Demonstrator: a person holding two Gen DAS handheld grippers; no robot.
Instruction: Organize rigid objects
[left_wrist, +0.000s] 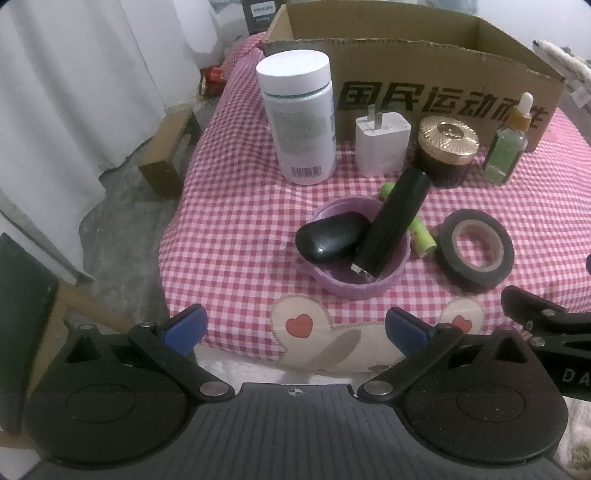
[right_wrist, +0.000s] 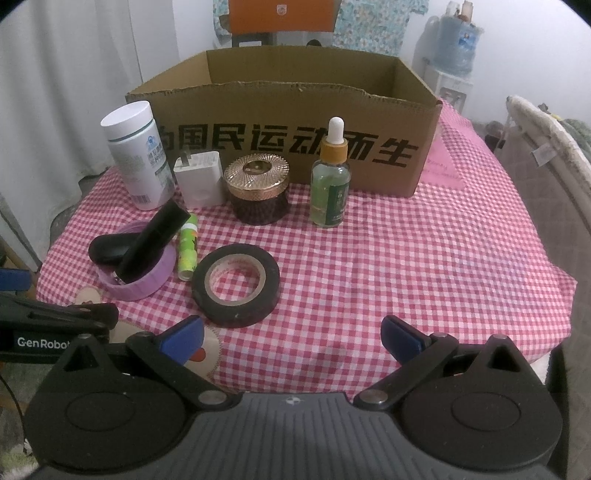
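Both held low at the near edge of a table under a red-checked cloth (right_wrist: 406, 258): left gripper (left_wrist: 295, 328) with blue-padded fingers spread wide on nothing, right gripper (right_wrist: 291, 336) likewise agape and holding nothing. Near the left front, a shallow purple tub (left_wrist: 369, 286) containing a black oval case (left_wrist: 330, 238) and a black tube (left_wrist: 393, 221) leaning up over the rim. Just beside the tub, a green tube (right_wrist: 187, 251) lying flat, then a black tape roll (right_wrist: 236, 282) flat on the cloth. Farther back, in a row before an open cardboard box (right_wrist: 295, 140): upright white bottle (right_wrist: 135, 155), white charger (right_wrist: 199, 179), gold-lidded dark jar (right_wrist: 258, 194), green dropper bottle (right_wrist: 330, 177). Box interior not visible from here.
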